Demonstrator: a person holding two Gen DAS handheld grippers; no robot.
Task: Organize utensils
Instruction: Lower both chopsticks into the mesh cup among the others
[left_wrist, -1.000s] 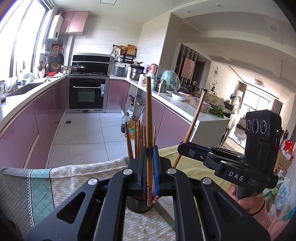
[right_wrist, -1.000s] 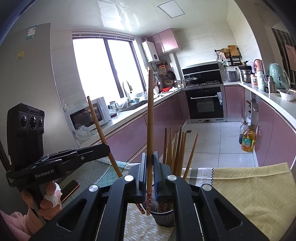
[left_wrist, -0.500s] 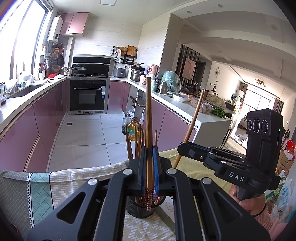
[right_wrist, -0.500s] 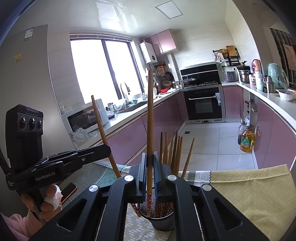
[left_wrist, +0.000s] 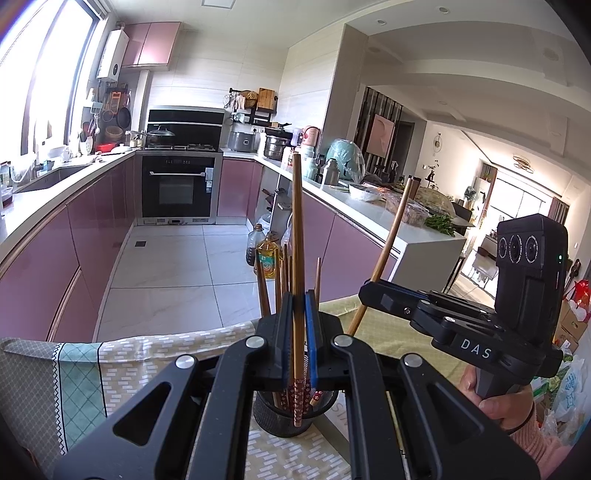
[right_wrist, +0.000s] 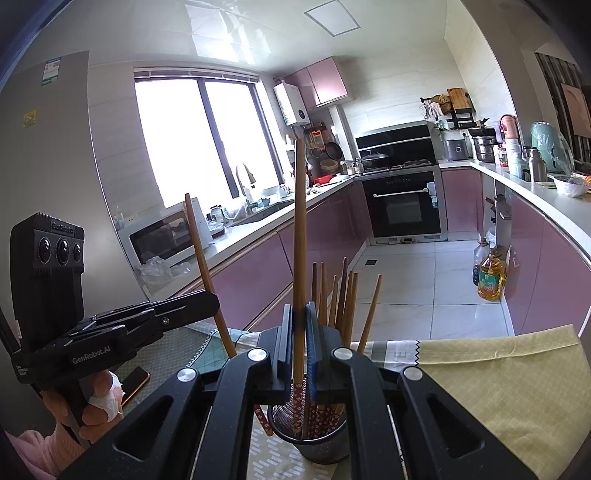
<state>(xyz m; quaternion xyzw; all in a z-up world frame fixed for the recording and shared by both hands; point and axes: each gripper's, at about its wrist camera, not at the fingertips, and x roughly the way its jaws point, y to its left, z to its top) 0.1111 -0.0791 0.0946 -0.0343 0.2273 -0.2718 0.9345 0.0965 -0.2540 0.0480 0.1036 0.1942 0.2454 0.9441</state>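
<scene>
Two grippers, each clamped on a single chopstick; the left gripper (left_wrist: 297, 345), low centre of the left wrist view, has its blue-lined jaws pressed together on an upright brown chopstick (left_wrist: 297, 236), whose patterned red lower end reaches down into the mouth of a black mesh holder (left_wrist: 275, 421) directly beneath the jaws; the plain upper end rises to mid-frame. The right gripper (right_wrist: 299, 349), low centre of the right wrist view, is likewise closed on a second upright chopstick (right_wrist: 299, 236), its patterned end inside the holder's rim (right_wrist: 321, 448). In the left wrist view the right gripper (left_wrist: 369, 293) appears at middle right, carried by a hand (left_wrist: 504, 400) at lower right, its chopstick (left_wrist: 391, 236) slanting up toward the right. In the right wrist view the left gripper (right_wrist: 212, 304) appears at middle left, held by a hand (right_wrist: 94, 400) with a white wrap on one finger; its chopstick (right_wrist: 203, 258) leans up to the left. The holder already contains a bundle of further chopsticks (right_wrist: 341, 295), ends splayed upward just behind the jaws. The holder stands on a patterned tablecloth (left_wrist: 147, 354), with a yellow cloth (right_wrist: 498, 387) at lower right; a phone (right_wrist: 135, 378) lies at lower left of the right wrist view, near the hand.
</scene>
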